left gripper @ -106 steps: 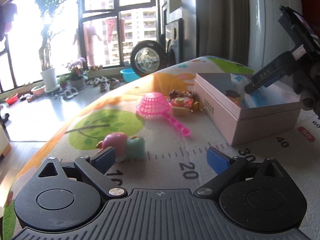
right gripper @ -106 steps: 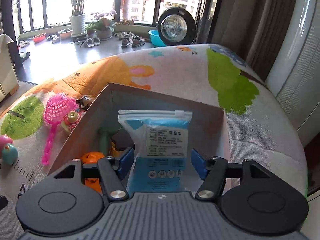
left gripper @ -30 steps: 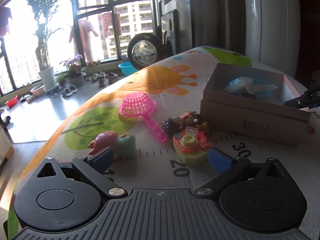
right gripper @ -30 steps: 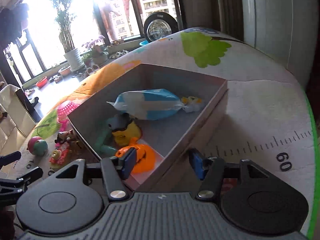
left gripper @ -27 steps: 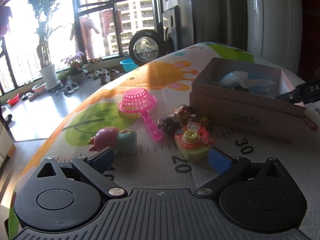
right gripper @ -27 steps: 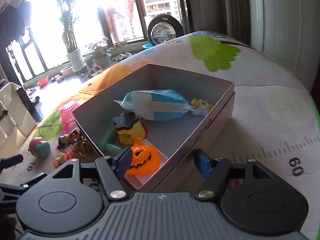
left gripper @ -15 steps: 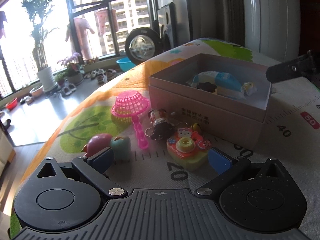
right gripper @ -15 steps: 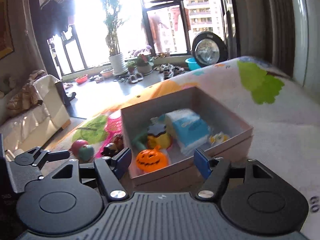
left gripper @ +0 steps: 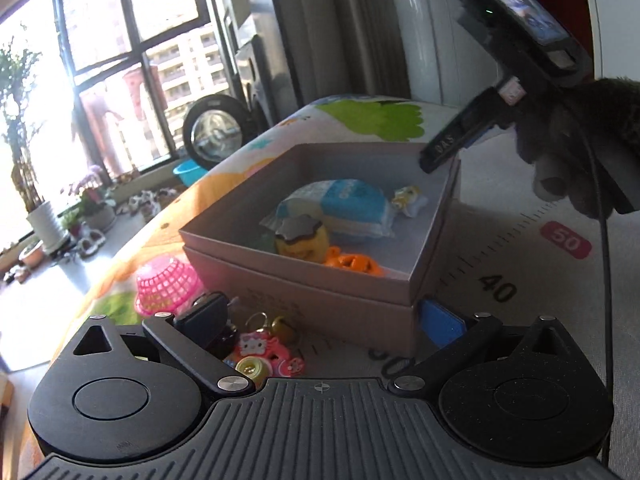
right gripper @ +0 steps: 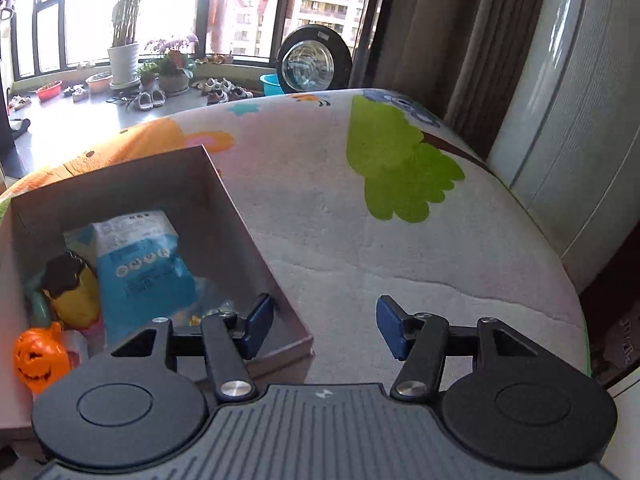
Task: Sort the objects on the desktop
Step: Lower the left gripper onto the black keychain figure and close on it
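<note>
Meanwhile, sorting is only partly done: left of the open cardboard box (left gripper: 320,292), a pink strainer (left gripper: 166,282) and, just in front of it, a cartoon toy camera (left gripper: 264,360) with a small bell keychain (left gripper: 280,326) lie loose on the printed play mat (right gripper: 360,216) that covers the tabletop. The left gripper (left gripper: 320,322) hovers over those strays with its fingers spread and nothing between them — one finger above the keychain, the other by the box's near corner. Inside the box sit a yellow toy with a dark cap (left gripper: 302,238), an orange pumpkin (right gripper: 38,354) and a blue-and-white packet (right gripper: 140,264). At the box's right wall the right gripper (right gripper: 322,326), its fingers having just narrowed yet apart and empty, straddles the near right corner. Next, likely, comes a pinch on the toy camera — which calls for lowering the left fingers squarely around it before lifting it into the box.
</note>
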{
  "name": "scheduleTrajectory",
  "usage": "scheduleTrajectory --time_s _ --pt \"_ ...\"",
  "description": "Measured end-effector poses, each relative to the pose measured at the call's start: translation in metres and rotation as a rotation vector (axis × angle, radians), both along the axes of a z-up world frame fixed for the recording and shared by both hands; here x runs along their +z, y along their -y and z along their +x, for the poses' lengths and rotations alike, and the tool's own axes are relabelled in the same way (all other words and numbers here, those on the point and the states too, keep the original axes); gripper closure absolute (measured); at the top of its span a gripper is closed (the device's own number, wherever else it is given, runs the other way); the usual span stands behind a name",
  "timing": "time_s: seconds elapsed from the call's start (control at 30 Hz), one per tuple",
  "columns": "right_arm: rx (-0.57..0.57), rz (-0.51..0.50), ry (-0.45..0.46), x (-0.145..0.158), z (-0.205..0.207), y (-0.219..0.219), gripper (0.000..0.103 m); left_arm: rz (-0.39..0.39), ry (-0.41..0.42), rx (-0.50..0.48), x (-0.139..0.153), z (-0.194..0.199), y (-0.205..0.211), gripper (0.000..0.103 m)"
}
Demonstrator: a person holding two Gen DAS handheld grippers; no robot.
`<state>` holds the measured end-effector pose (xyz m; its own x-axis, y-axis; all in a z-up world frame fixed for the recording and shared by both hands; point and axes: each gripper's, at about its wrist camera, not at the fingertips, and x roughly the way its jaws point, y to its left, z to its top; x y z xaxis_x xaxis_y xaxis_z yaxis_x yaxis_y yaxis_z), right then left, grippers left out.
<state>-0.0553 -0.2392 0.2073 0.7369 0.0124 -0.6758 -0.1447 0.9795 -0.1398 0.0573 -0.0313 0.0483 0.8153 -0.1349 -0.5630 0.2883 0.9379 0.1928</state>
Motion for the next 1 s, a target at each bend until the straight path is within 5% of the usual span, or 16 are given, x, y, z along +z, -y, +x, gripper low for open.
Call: scheduleTrajectory --time_s 0.17,0.33,0.47,0.57,0.7,0.87,1.0 --pt "-0.036 0.025 -0.015 0.000 -0.031 0.018 0.042 0.043 0.043 0.089 -0.001 0.004 -0.025 0.000" --pt "0.011 0.099 0.042 0.012 -0.062 0.028 0.041 -0.133 -0.041 0.059 0.001 0.023 -0.059 0.000" --pt "0.041 0.176 0.117 0.035 -0.085 0.030 0.041 -0.277 -0.112 0.143 -0.005 0.041 -0.088 0.000" --pt "0.063 0.247 0.110 0.049 -0.104 0.030 0.041 -0.283 -0.099 0.153 -0.005 0.041 -0.096 0.001" --pt "0.163 0.299 0.068 0.047 -0.137 0.014 0.038 -0.251 -0.122 0.201 -0.010 0.047 -0.100 0.028" --pt "0.263 0.249 -0.024 0.013 -0.163 -0.027 0.035 -0.236 -0.142 0.239 -0.024 0.063 -0.098 0.030" --pt "0.296 0.236 -0.086 0.001 -0.168 -0.044 0.035 -0.198 -0.134 0.231 -0.022 0.055 -0.095 0.053"
